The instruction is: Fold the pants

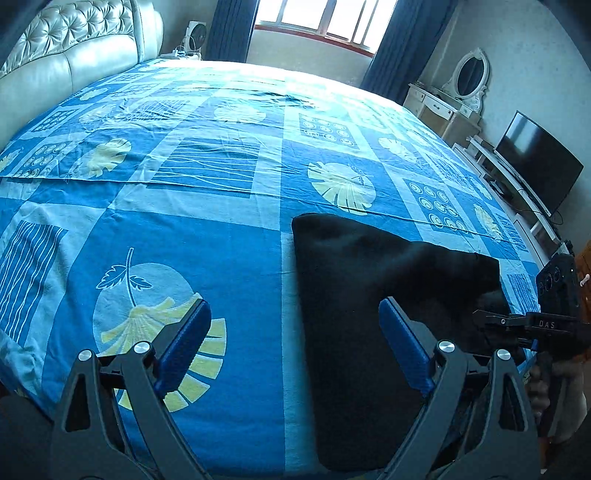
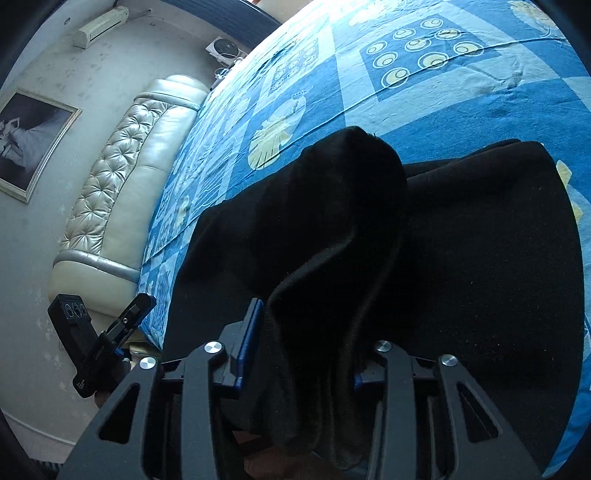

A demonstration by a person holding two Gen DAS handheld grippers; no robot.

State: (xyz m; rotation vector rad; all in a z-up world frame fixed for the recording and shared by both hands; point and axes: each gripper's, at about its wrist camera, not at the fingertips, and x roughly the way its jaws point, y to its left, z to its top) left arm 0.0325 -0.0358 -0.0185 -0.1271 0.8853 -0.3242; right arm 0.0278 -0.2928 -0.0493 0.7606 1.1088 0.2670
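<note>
The black pants [image 1: 369, 295] lie on the blue patterned bedspread [image 1: 221, 229] near the bed's front edge. My left gripper [image 1: 295, 332] is open and empty above the bedspread, its right finger over the pants' left part. My right gripper [image 2: 306, 343] is shut on a bunched edge of the pants [image 2: 332, 229] and lifts it above the rest of the cloth. The right gripper also shows at the right edge of the left wrist view [image 1: 524, 325]. The left gripper shows at the lower left of the right wrist view [image 2: 122, 328].
A padded cream headboard [image 1: 74, 55] stands at the bed's left. A dresser with an oval mirror [image 1: 469, 77] and a TV [image 1: 535, 158] on a low stand line the right wall. A window with dark curtains [image 1: 317, 22] is behind the bed.
</note>
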